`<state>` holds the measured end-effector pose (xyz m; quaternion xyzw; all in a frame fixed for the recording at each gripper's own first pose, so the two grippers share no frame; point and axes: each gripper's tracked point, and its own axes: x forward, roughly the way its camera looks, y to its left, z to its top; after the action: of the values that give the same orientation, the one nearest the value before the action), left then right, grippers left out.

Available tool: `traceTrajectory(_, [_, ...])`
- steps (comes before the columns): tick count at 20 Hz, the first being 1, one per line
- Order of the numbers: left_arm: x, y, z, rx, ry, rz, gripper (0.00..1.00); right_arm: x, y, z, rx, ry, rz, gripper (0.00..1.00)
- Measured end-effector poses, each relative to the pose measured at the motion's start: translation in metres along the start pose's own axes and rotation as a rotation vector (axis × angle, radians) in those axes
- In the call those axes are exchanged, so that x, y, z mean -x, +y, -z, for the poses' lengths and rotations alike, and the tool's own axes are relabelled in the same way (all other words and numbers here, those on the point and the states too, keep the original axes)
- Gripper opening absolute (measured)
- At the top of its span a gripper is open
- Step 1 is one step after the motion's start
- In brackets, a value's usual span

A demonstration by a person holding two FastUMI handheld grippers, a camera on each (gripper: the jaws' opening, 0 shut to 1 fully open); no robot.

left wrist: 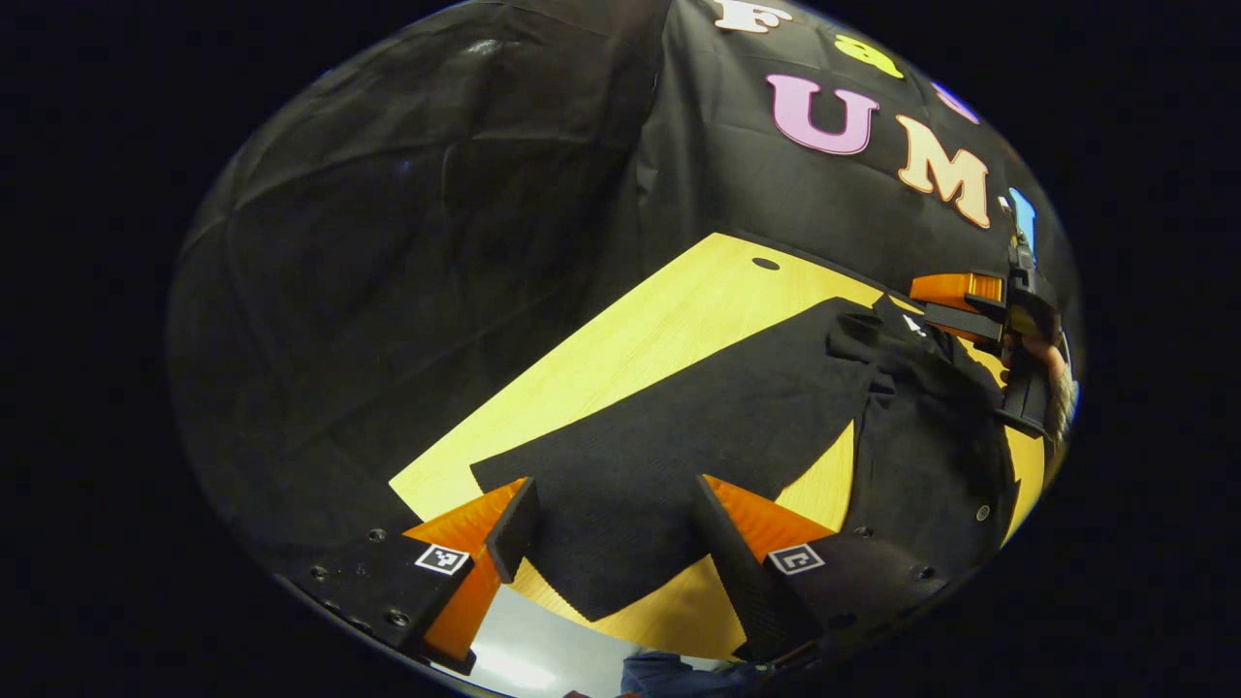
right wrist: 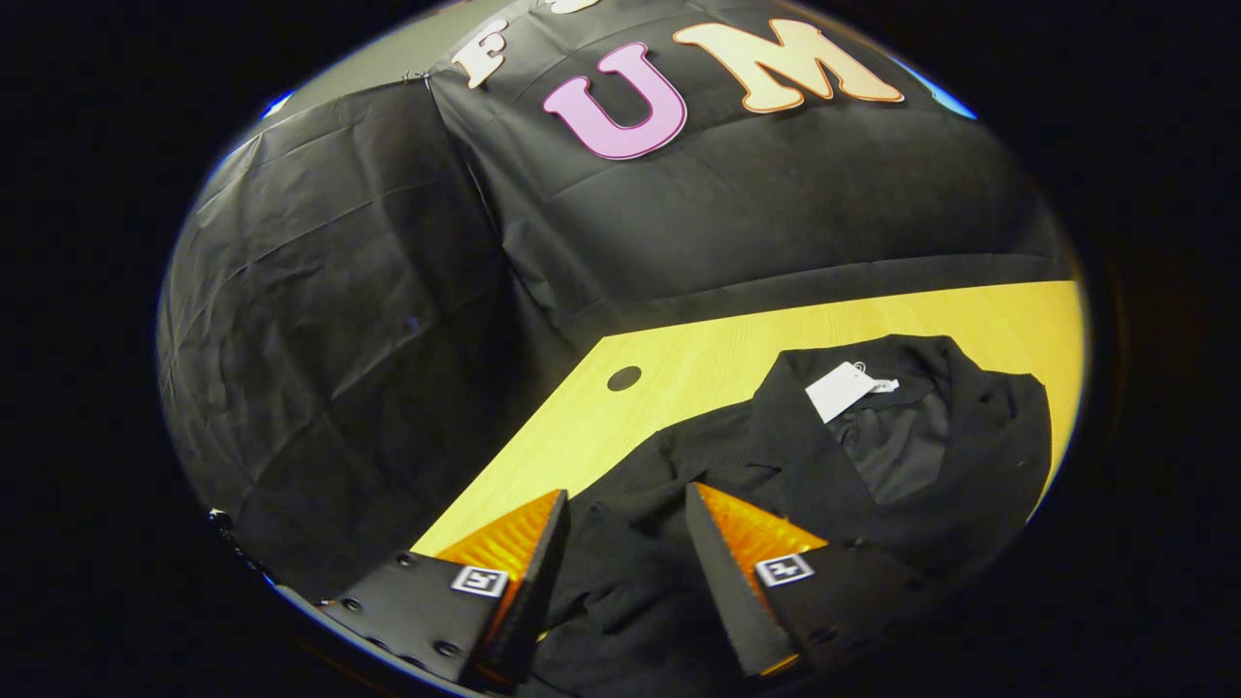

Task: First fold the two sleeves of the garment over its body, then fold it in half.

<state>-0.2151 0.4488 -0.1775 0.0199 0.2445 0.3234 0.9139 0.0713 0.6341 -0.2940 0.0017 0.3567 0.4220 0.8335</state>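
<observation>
A black collared garment (left wrist: 679, 427) lies flat on a yellow wooden table (left wrist: 630, 359). One sleeve (left wrist: 601, 523) stretches toward me, and my left gripper (left wrist: 620, 528) stands open just above its cuff end, a finger on either side. Farther off, my right gripper (left wrist: 931, 302) hovers by the collar, held by a hand (left wrist: 1037, 359). In the right gripper view the garment (right wrist: 873, 485) shows its open collar and a white tag (right wrist: 842, 390). There my right gripper (right wrist: 625, 553) is open over rumpled cloth near the shoulder, holding nothing.
The table has a round dark hole (left wrist: 766, 263) near its far corner, which the right gripper view shows as well (right wrist: 623, 378). Black cloth walls (right wrist: 388, 339) stand close behind and beside the table. The table's near edge (left wrist: 543, 640) runs under my left gripper.
</observation>
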Motion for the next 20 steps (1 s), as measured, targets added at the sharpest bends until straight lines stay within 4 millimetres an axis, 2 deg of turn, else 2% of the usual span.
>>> traceTrajectory(1, [0.000, 0.001, 0.001, -0.004, 0.005, -0.004, 0.96, 0.001, 0.001, -0.002, 0.010, -0.012, 0.001, 1.00])
traceTrajectory(2, [0.001, 0.003, 0.003, -0.007, 0.015, -0.010, 0.96, 0.002, 0.002, -0.005, 0.014, -0.021, -0.001, 0.98])
traceTrajectory(7, [0.003, 0.001, 0.011, 0.002, 0.063, -0.025, 0.96, 0.014, 0.006, -0.018, 0.030, -0.059, 0.001, 0.98])
traceTrajectory(11, [0.004, 0.009, 0.012, -0.071, 0.088, -0.059, 0.95, 0.034, 0.014, -0.031, 0.032, -0.087, -0.034, 0.98])
traceTrajectory(14, [0.003, 0.010, 0.012, -0.114, 0.074, -0.055, 0.94, 0.060, 0.019, -0.045, 0.089, -0.136, -0.032, 0.98])
traceTrajectory(16, [0.003, 0.006, 0.012, -0.076, 0.061, -0.060, 0.90, 0.082, 0.022, -0.058, 0.120, -0.179, -0.034, 0.98])
traceTrajectory(17, [0.003, 0.005, 0.010, -0.068, 0.055, -0.061, 0.87, 0.092, 0.025, -0.063, 0.123, -0.200, -0.039, 0.92])
traceTrajectory(18, [0.004, 0.005, 0.011, -0.069, 0.061, -0.061, 0.86, 0.104, 0.026, -0.071, 0.124, -0.222, -0.044, 0.92])
traceTrajectory(19, [0.004, 0.001, 0.010, -0.066, 0.061, -0.059, 0.80, 0.115, 0.025, -0.080, 0.127, -0.246, -0.044, 0.92])
traceTrajectory(20, [0.002, -0.002, 0.012, -0.063, 0.063, -0.059, 0.73, 0.127, 0.027, -0.088, 0.134, -0.272, -0.038, 0.97])
